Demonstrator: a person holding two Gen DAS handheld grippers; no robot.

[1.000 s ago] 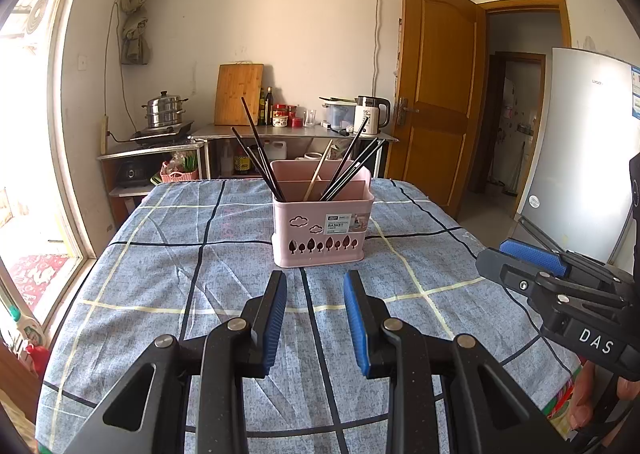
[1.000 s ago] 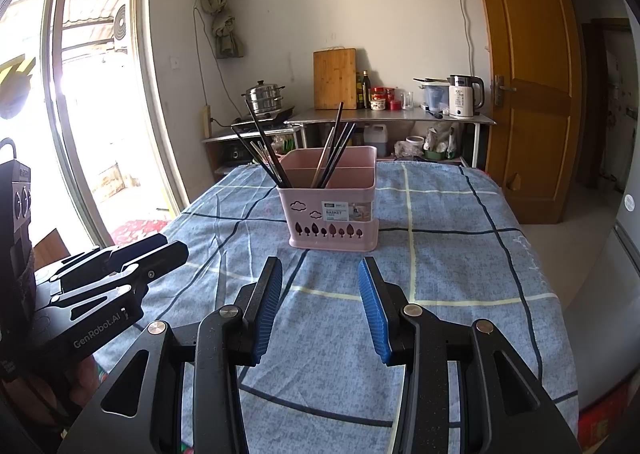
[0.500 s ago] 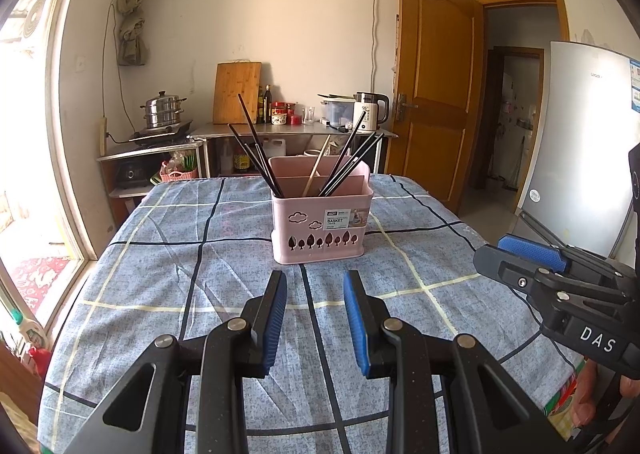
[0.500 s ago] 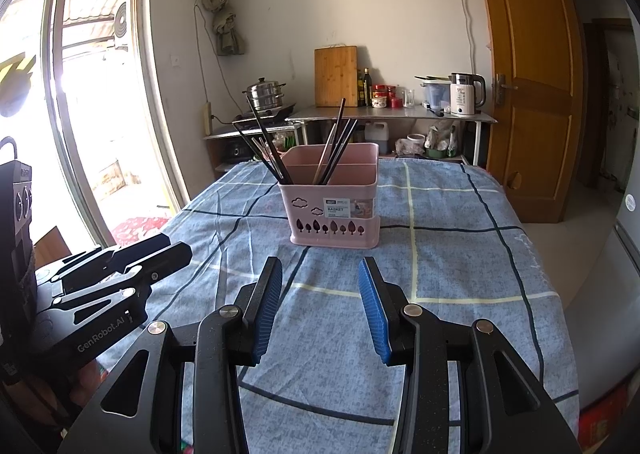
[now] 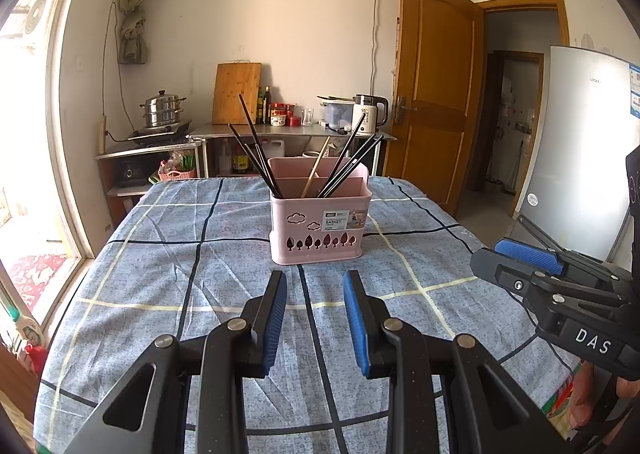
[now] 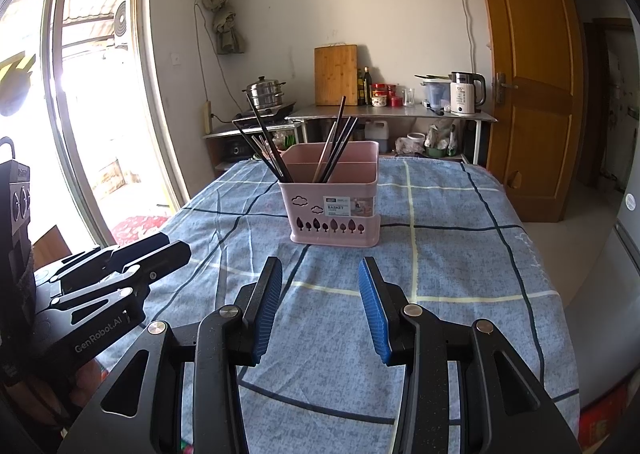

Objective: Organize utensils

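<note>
Basket (image 5: 320, 223), pink, is sitting upright mid-surface on the blue checked cloth (image 5: 160, 274), label side facing both cams. Black chopsticks (image 5: 256, 157) are leaning out toward the window side from its left compartment; more black ones (image 5: 352, 157) plus one pale wooden stick (image 5: 316, 173) are leaning the other way from the middle/right part, exact compartment can't be told.

Left tool (image 5: 315, 286) is hovering over the cloth, near side of basket, not touching it. Blue pads parted w/ a modest gap, nothing between them, gripping nothing.

Right tool (image 6: 320, 274) is hovering likewise, just short of the basket, pads parted a bit wider than the left's, also holding nothing. Each tool is showing at the edge of the other's view: right one at (image 5: 520, 258), left one at (image 6: 152, 254), both apart from the basket.

Back of room: counter by the wall w/ cutting board (image 5: 236, 93), kettle (image 5: 368, 113), jars; steamer pot (image 5: 164, 109) on a lower stand; wooden door (image 5: 436, 85) standing open.
</note>
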